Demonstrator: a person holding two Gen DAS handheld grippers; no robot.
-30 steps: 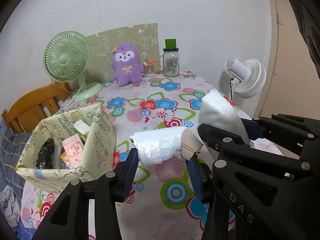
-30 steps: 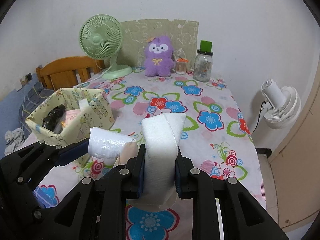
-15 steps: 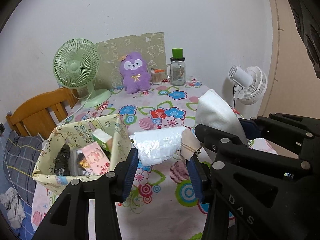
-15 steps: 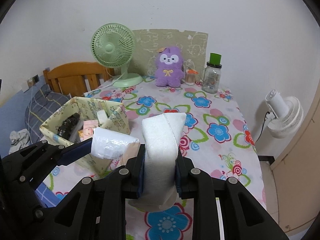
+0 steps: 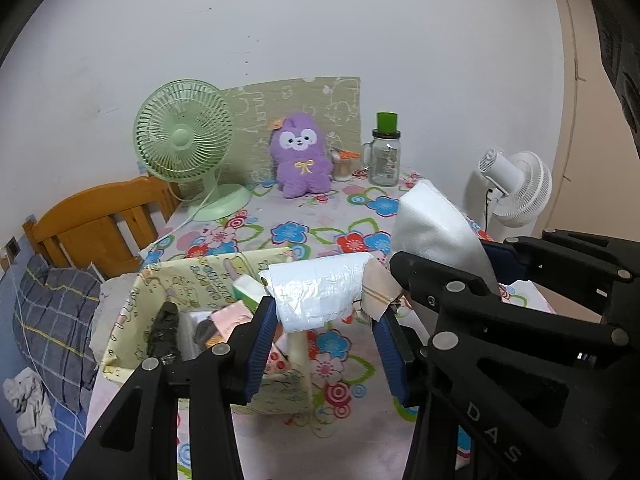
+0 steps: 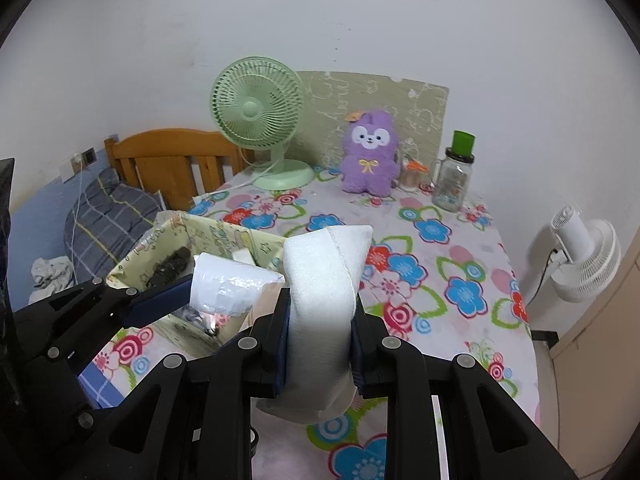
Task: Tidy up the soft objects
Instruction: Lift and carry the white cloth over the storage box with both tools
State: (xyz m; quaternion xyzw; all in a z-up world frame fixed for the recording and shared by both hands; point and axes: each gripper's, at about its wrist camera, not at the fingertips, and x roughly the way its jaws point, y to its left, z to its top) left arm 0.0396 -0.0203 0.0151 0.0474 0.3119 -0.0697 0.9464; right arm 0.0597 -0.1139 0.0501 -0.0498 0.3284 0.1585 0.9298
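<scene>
the white foam pad (image 6: 324, 300) is standing folded and upright between the right gripper (image 6: 320, 344)'s blue pads, which are pressing its sides in, jaws narrowed to the pad's thickness. just to its left, the roll of clear plastic bags (image 5: 320, 294) is lying crosswise in the left gripper (image 5: 326, 344), its jaws held about half apart and clamping on the roll's two ends; a beige paper scrap with a rubber band is sticking out at the roll's right end. both bundles are hanging in the air above the near part of the flowered tablecloth (image 6: 432, 264), side by side and nearly touching. below and left of them the yellow patterned fabric box (image 5: 188, 284) is sitting on the table, holding a dark object, a pink packet and a small green-edged carton. farther back, by the wall, a green desk fan (image 5: 184, 140), a purple plush toy (image 5: 304, 160) and a glass jar with a green lid (image 5: 386, 156) are standing. a white fan (image 6: 584, 256) is standing off the table's right edge.
</scene>
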